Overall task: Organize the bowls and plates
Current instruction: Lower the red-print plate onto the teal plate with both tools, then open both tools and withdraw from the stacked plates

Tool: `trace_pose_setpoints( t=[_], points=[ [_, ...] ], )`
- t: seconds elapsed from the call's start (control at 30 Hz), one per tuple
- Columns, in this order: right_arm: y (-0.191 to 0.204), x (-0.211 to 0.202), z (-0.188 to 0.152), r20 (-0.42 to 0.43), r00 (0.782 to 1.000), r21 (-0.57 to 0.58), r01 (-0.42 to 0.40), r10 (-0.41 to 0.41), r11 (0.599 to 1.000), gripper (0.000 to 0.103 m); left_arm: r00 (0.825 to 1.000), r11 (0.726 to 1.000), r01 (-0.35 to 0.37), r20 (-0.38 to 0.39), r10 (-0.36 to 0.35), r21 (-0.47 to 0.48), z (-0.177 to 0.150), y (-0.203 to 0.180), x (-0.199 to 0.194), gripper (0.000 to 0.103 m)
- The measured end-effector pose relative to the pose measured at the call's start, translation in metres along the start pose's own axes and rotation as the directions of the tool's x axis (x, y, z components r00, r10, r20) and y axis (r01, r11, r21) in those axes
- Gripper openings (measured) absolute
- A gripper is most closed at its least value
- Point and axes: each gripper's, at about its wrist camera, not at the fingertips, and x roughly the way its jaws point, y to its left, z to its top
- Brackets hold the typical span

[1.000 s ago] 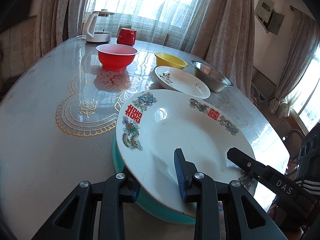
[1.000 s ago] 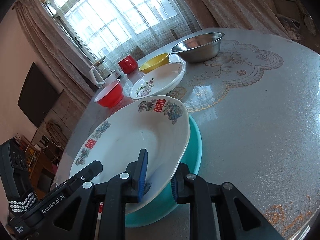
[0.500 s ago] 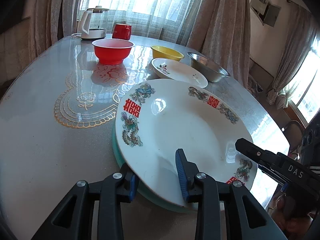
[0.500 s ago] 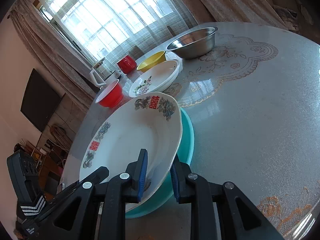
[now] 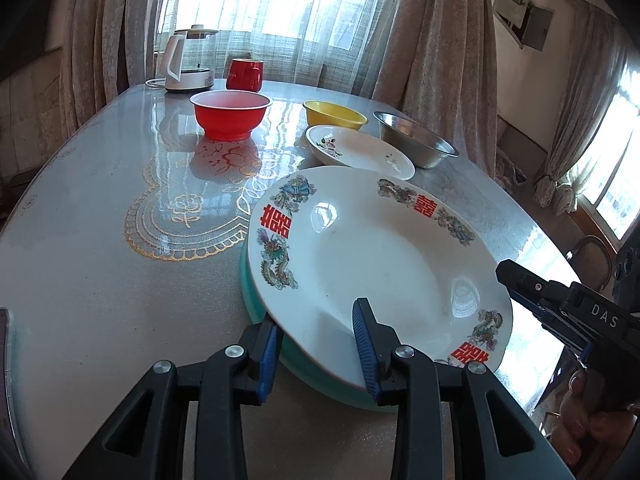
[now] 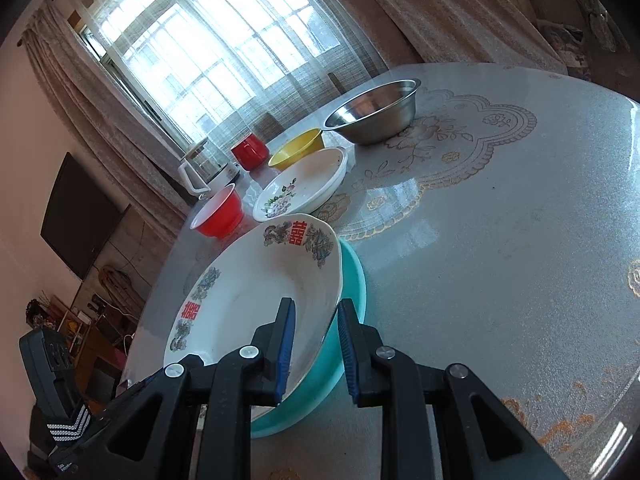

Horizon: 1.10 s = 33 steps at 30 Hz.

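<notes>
**On the table: large plate resting on teal plate, both grippers spread at its rim**

On the grey table (image 5: 100,208), the large white plate (image 5: 372,256) with red characters and dragon motifs lay on top of a teal plate (image 5: 256,304), of which only an edge showed beneath it. The stack sat at the near side of the table.

Left gripper (image 5: 318,350): the jaws stood wide apart, straddling the near rim of the large white plate. One blue pad lay over the plate's inner surface, the other outside and below the rim beside the teal plate. A gap showed on the inner side; the pads did not clamp the rim.

Right gripper (image 6: 316,346): the jaws stood apart around the opposite rim of the same plate, one pad inside the plate, the other outside against the teal plate's edge. Whether either pad touched the plate could not be told.

Further items on the table:
- A small flowered plate (image 5: 360,152) lay just beyond the stack.
- A yellow bowl (image 5: 334,114) stood behind the small plate.
- A steel bowl (image 5: 416,144) stood to the right of the yellow bowl.
- A red bowl (image 5: 230,114) stood apart on the left.
- A red mug (image 5: 245,75) and a kettle (image 5: 190,60) stood at the far edge by the curtains
</notes>
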Motion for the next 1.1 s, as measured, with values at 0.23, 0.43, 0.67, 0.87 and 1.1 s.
trace_pose_setpoints(
  t=[0.23, 0.43, 0.67, 0.87, 1.1],
  points=[
    [0.005, -0.004, -0.004, 0.031, 0.999, -0.064, 0.026, -0.024, 0.998, 0.02, 1.0, 1.0, -0.014, 0.004, 0.014, 0.015, 0.0, -0.001, 0.001, 0.035],
    [0.004, -0.007, -0.004, 0.04, 0.999, -0.074, 0.003, 0.0, 0.997, 0.02, 1.0, 1.0, -0.016, -0.016, 0.016, 0.017, 0.002, -0.001, 0.001, 0.036],
    [0.002, -0.019, 0.006, 0.092, 0.995, -0.058, -0.041, 0.046, 0.997, 0.026, 0.999, 0.999, -0.024, -0.029, 0.026, 0.047, 0.003, -0.002, -0.005, 0.039],
    [-0.019, -0.023, 0.012, 0.101, 0.994, 0.014, -0.049, 0.048, 0.999, 0.026, 0.997, 0.992, -0.071, 0.022, 0.069, 0.107, 0.001, -0.002, -0.022, 0.048],
    [-0.031, -0.022, 0.018, 0.104, 0.994, 0.043, -0.024, 0.019, 0.999, 0.028, 0.993, 0.993, -0.087, 0.087, 0.08, 0.079, 0.011, 0.015, -0.035, 0.063]
  ],
)
